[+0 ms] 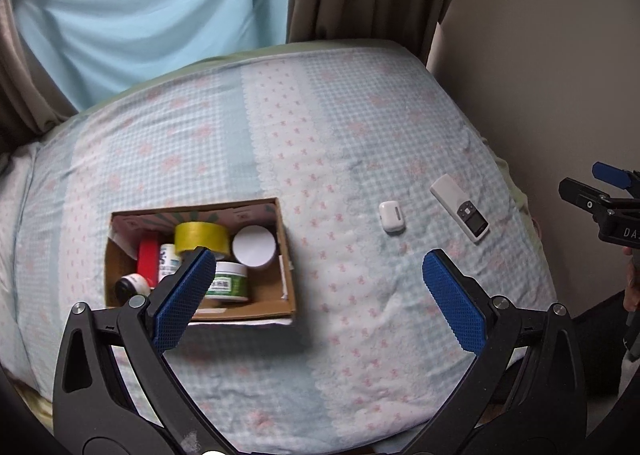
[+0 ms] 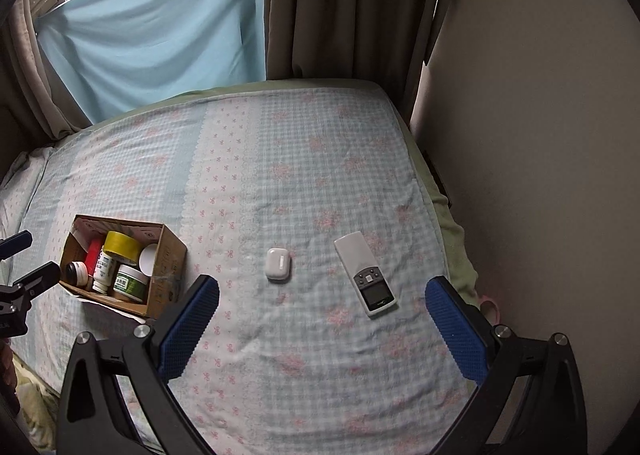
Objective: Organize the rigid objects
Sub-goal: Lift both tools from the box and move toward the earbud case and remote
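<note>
Two items are left loose on the bed (image 2: 320, 175): a white case (image 2: 277, 263) and a remote (image 2: 366, 279), lying side by side but apart, nearer the bed's right edge, w/ the remote closest to that edge. Everything else is already in the box (image 2: 168, 255), which sits toward the near-left part of the bed, well apart from both loose items. Inside: yellow tape (image 1: 202, 239), a white-lidded jar (image 1: 254, 246), a green jar (image 1: 229, 279), a red item (image 1: 147, 259), a white bottle (image 1: 168, 259) and a small black-and-white pot (image 1: 132, 283), packed close, some upright, some leaning. Can't tell exact contacts btwn them.

Left claw (image 1: 318, 291) is wide open, holding nothing, hovering above the bed w/ its left finger over the box's near side. Prob parked there since the box is its side of the job. Right claw (image 2: 322, 329) is also wide open and empty, above the near edge, w/ the case and remote just beyond its fingertips. That placement suits a pick of either one; the open spread would clear both.

Judgement: task is mostly done, approx two picks left. Case is small and smooth, may slip or sink into the soft cover; remote is long and flat, best gripped across its narrow width. Box has free room at its near-right corner for them
</note>
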